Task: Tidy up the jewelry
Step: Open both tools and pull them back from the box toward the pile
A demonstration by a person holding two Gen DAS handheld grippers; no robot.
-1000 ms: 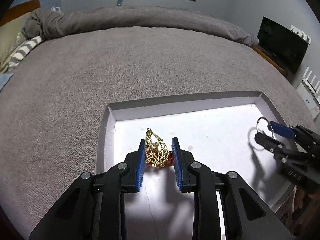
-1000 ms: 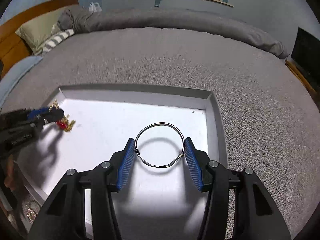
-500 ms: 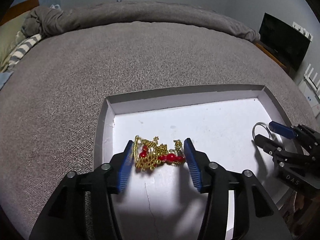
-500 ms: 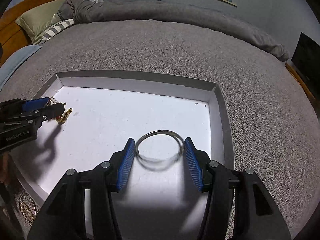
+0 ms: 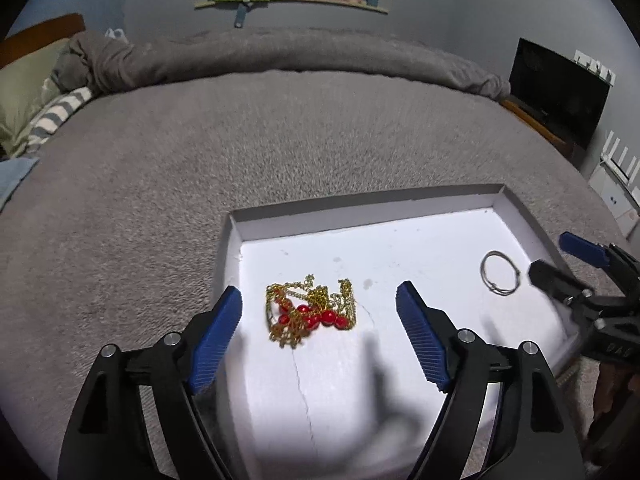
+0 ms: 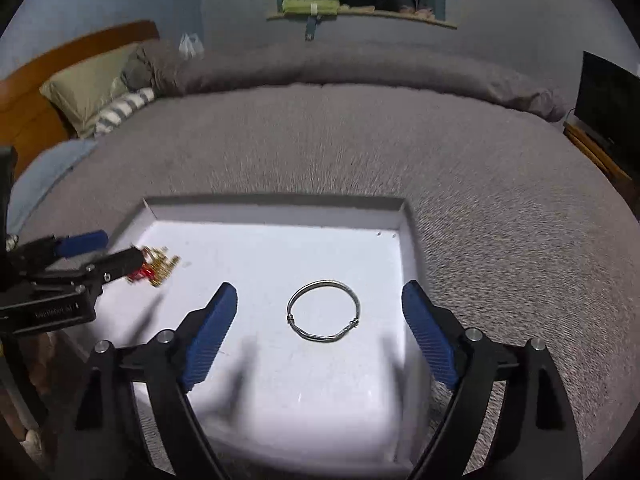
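A gold chain piece with red beads (image 5: 310, 314) lies in a heap on the white floor of a shallow tray (image 5: 360, 210), near its left wall. My left gripper (image 5: 319, 330) is open wide above and behind it, empty. A thin silver bangle (image 6: 323, 317) lies flat on the tray floor near the right wall; it also shows in the left wrist view (image 5: 499, 278). My right gripper (image 6: 320, 330) is open wide behind the bangle, empty. The gold piece (image 6: 158, 268) shows in the right wrist view, partly hidden by the left gripper.
The tray (image 6: 276, 202) rests on a grey bedspread (image 5: 240, 140). Pillows (image 6: 92, 84) and a wooden headboard lie at the far left. A dark TV (image 5: 560, 92) stands at the right. A wall shelf (image 6: 360, 12) holds small items.
Both grippers opened wide and drew back. The gold piece dropped from the left gripper into a heap on the tray. The bangle left the right gripper and lies flat.
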